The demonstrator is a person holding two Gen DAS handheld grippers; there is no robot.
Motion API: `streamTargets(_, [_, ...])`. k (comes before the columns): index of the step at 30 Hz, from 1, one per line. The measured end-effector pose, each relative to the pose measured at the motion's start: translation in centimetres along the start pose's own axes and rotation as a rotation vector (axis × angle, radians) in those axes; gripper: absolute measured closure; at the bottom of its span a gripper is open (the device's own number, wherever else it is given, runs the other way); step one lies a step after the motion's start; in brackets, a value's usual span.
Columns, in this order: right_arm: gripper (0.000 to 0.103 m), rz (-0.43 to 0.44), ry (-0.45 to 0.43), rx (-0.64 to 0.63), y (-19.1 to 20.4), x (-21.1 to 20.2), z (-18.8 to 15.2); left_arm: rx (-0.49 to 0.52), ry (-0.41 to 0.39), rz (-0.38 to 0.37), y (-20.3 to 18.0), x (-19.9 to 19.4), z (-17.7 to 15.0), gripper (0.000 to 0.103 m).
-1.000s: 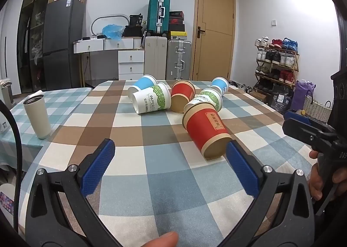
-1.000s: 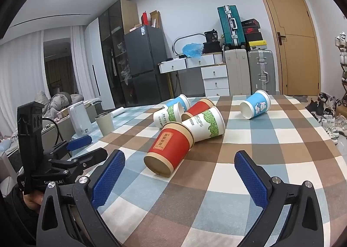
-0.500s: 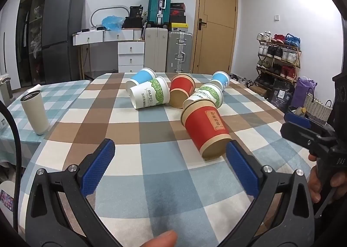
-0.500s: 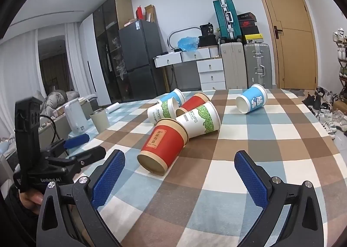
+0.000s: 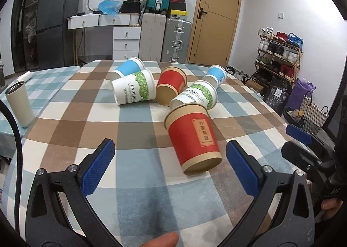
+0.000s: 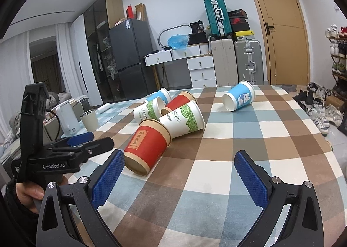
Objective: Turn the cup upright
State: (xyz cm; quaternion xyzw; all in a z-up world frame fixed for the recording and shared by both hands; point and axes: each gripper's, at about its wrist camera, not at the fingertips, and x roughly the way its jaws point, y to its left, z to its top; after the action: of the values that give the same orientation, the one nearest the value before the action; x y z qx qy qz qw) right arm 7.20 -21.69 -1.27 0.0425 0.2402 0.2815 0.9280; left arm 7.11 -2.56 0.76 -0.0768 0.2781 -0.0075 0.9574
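Several paper cups lie on their sides on the checked tablecloth [image 5: 138, 130]. The nearest is a red cup [image 5: 193, 138] with a kraft rim, its base toward me; it also shows in the right wrist view [image 6: 146, 145]. Behind it lie a white-green cup [image 5: 195, 97], a second red cup [image 5: 171, 84], another white-green cup [image 5: 134, 89] and two blue cups [image 5: 128, 67] [image 6: 238, 98]. My left gripper [image 5: 171, 166] is open and empty, just short of the red cup. My right gripper [image 6: 180, 179] is open and empty, right of that cup.
A beige tumbler [image 5: 19, 103] stands upright on the side table at the left, with a white kettle [image 6: 66, 119] near it. Suitcases, drawers and a fridge line the far wall. A shoe rack [image 5: 279, 56] stands to the right of the table.
Both grippers have moved forward toward the cups; the nearest red cup looks larger and lies closer to the left gripper's fingers. The cups have not moved.
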Motion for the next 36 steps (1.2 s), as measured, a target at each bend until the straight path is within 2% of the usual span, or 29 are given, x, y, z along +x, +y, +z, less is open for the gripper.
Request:
streamTargets(11, [0.0,0.002,-0.002,0.03,-0.5,0.0,-0.1,-0.006,0.093,0.009,-2.1,4.6,0.6,0.002])
streamTargets(20, [0.0,0.004,-0.005,0.044,-0.8,-0.1,-0.3,0.017,0.169,0.012,-3.2,6.9,0.8,0.019])
streamTargets(22, [0.0,0.007,-0.005,0.043,-0.8,-0.1,-0.2,0.026,0.184,0.009,-3.4,7.3,0.8,0.025])
streamTargets(24, [0.0,0.007,-0.005,0.043,-0.8,-0.1,-0.2,0.026,0.2,0.003,-3.4,7.5,0.7,0.042])
streamTargets(30, [0.0,0.007,-0.004,0.044,-0.7,-0.1,-0.2,0.022,0.206,-0.025,-3.6,7.5,0.4,0.048])
streamTargets(36, [0.0,0.008,-0.006,0.044,-0.7,-0.1,-0.2,0.006,0.194,-0.035,-3.5,6.4,0.4,0.048])
